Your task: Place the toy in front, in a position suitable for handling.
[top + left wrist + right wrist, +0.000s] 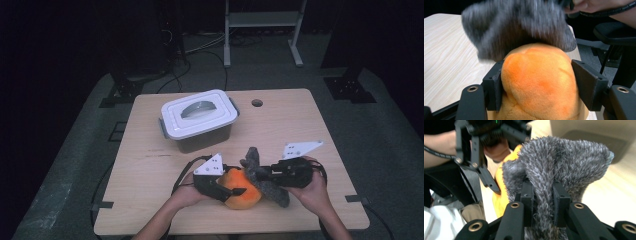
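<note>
Fuzzy grey sock, plump orange plush

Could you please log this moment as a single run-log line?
left gripper: shut on orange plush | right gripper: shut on grey fuzzy cloth | lidded box: behind, closed

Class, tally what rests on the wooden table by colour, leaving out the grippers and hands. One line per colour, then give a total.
Orange: 1, the orange plush toy
Grey: 1, the grey fuzzy cloth
White-lidded: 1, the lidded storage box
Total: 3
</note>
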Demonstrator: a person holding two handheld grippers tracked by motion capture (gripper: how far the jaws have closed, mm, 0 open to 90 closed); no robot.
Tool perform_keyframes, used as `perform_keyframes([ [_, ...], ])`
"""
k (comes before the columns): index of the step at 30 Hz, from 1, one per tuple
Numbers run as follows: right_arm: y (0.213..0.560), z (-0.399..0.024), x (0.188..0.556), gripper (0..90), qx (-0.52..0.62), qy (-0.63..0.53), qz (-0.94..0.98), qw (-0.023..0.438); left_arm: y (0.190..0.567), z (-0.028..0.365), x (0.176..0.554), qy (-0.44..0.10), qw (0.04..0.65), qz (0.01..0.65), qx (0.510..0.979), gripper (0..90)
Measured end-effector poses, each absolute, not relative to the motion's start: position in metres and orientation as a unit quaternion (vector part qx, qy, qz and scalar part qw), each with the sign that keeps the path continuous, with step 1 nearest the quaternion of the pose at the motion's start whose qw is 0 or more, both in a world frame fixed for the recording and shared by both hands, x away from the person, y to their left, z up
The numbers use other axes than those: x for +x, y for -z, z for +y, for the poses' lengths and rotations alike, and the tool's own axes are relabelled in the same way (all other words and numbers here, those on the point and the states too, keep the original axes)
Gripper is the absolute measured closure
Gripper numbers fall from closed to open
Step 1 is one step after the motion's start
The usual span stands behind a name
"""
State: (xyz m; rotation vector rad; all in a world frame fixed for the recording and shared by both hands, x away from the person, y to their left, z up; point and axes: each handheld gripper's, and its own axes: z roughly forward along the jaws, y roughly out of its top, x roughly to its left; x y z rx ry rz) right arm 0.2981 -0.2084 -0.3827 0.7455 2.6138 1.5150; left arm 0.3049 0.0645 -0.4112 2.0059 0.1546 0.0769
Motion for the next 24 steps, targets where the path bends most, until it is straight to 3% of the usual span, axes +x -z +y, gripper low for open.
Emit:
perform_keyframes([
  [5,0.389,-0.207,0.299,73.9,0.24,-0.494,0.836,-0.001,0.409,0.066,0.308,-0.012,0.541,0.066,0.838,19.7],
  [8,0.39,-0.207,0.299,73.9,0.24,-0.494,0.836,-0.004,0.409,0.065,0.307,-0.013,0.541,0.062,0.839,18.9],
  [15,0.376,-0.199,0.294,74.2,0.226,-0.503,0.834,0.013,0.41,0.065,0.305,-0.032,0.534,0.05,0.843,33.1],
  [24,0.388,-0.21,0.297,74.1,0.236,-0.491,0.838,-0.012,0.41,0.065,0.304,-0.026,0.531,0.05,0.846,34.7],
])
